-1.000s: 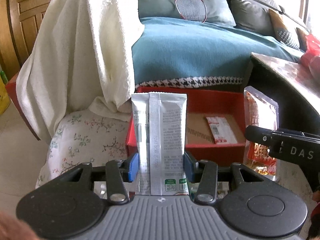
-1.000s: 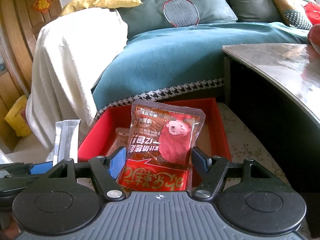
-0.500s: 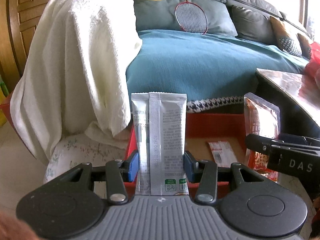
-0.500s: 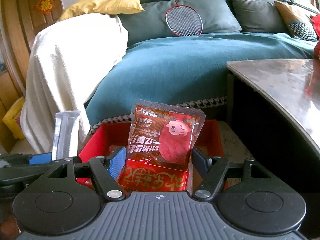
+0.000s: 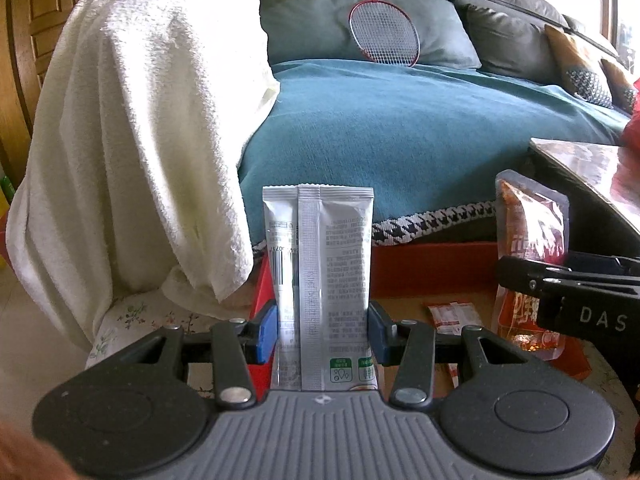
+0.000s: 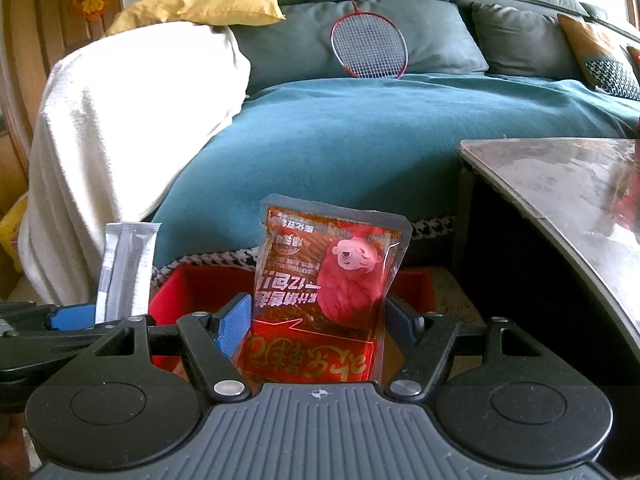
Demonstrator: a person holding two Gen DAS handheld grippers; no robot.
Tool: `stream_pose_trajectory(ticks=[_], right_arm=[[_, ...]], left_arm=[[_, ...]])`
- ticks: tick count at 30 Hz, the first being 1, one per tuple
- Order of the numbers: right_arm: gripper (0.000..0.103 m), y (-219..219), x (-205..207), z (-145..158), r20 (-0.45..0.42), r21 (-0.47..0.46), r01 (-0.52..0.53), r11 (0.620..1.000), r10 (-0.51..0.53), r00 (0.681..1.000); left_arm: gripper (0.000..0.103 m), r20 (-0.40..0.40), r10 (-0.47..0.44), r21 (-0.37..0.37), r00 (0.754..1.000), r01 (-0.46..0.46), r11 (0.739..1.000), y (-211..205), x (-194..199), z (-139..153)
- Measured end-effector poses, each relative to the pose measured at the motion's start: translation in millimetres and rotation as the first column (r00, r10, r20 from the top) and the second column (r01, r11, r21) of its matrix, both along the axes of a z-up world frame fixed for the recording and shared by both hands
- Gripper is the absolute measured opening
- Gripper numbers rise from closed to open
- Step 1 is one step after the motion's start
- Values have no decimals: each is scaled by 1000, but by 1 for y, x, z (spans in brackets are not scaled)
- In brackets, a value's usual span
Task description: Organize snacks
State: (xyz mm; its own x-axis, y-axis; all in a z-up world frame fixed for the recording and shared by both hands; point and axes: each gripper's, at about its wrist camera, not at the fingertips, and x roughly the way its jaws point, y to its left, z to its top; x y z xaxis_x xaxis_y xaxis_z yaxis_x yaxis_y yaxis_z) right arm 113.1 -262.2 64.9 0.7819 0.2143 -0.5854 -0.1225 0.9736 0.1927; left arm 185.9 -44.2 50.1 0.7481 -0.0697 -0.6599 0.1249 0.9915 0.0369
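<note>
Showing two hand-held grippers side by side above a red box (image 5: 432, 268) on the floor, in front of a sofa with a teal cover (image 5: 420, 132); the left gripper (image 5: 322, 326) grasps a silver packet (image 5: 320, 264) upright between its blue pads (image 5: 267, 330), the pads pressing on the packet's lower edges and the seam side facing the camera; the right gripper (image 6: 316, 326) grasps a red snack pouch (image 6: 326, 288) likewise upright, its print upside down, clamped at the lower half; both packets are held in the air over the near part of the box, the pouch to the right of the silver packet and apart from it; small red sachets (image 5: 450, 312) lie on the brown bottom of the box; a white towel (image 5: 144, 132) hangs over a chair at left, touching the box's left corner; a racket (image 5: 384, 36) leans on the back cushions; a dark table (image 6: 560, 184) stands at right.
</note>
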Motion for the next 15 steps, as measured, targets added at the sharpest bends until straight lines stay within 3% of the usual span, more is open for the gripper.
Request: stream_pose_trajectory(ticks=[7,15], right_arm=[[73,-2,12,-1,-8,0,3,1000,-3,1000],[70,1,22,-26,-127,-16,1,1000,-3,992]], left_arm=[[39,-7,8,11,1000,-8,1000,-3,10,-6],[40,-97,-8,19,995,10,1000,-8,25,-28]])
